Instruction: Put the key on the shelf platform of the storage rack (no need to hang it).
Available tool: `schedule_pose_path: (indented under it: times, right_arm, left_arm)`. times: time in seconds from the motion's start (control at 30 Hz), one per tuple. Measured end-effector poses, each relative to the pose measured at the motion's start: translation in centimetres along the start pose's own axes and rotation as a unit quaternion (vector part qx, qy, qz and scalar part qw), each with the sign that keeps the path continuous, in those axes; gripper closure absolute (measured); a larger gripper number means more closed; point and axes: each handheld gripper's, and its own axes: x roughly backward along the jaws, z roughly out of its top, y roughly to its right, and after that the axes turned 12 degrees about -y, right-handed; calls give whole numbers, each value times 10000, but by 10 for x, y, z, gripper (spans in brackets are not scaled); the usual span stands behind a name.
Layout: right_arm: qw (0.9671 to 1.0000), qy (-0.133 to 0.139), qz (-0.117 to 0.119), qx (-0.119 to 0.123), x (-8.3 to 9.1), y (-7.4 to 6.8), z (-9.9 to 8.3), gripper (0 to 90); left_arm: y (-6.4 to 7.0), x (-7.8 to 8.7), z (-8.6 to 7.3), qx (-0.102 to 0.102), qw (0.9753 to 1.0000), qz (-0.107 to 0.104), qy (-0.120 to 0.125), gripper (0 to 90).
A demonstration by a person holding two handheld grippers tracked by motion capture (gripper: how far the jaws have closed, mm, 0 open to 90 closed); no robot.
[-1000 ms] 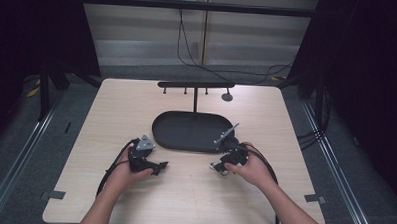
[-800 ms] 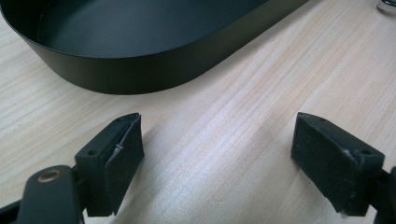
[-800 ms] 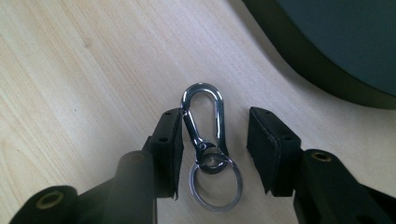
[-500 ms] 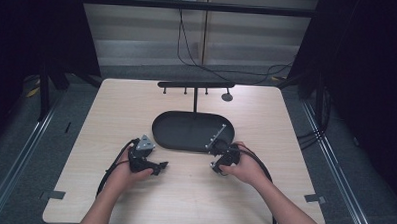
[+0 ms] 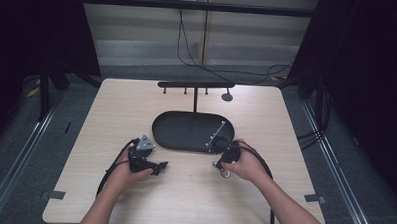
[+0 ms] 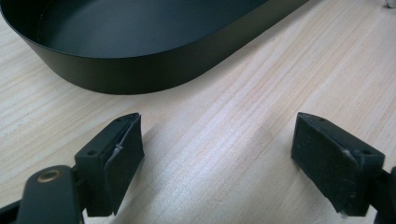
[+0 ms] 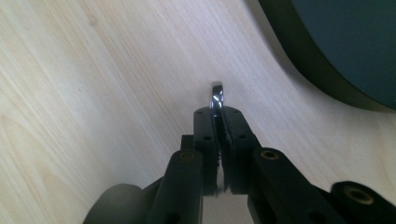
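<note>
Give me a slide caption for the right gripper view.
Right gripper shut on a shiny metal ring above the wooden table.

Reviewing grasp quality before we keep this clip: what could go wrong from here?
1. The right gripper pinches the metal ring only at its edge, near the tips; it may slip or twist out.
2. The tray wall sits close by; swinging the ring sideways could knock it.
</note>
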Motion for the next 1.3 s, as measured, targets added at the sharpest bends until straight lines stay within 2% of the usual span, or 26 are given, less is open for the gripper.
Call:
schedule_pose_path:
  times: [0.17,0.47,0.67,0.83,1.03,1.3]
  right_arm:
    - [9999,128,50,-13,-1,1,1,860]
    - [9998,139,84,-69,-1,3,1,859]
    - [10000,17,-35,-1,-1,0,4,858]
    - [10000,-19,-7,14,-1,0,5,859]
    - [9997,-219,68,20,2,2,7,861]
    - [9998,-192,78,13,13,6,6,861]
  left_arm:
    - [0,0,0,-2,10000,-1,-2,165]
    - [0,0,0,-5,10000,0,-4,166]
    - [0,0,0,-3,10000,0,-2,165]
    - [0,0,0,-4,10000,0,-3,165]
    - [0,0,0,-3,10000,-1,-3,165]
    - [0,0,0,-1,10000,-1,-2,165]
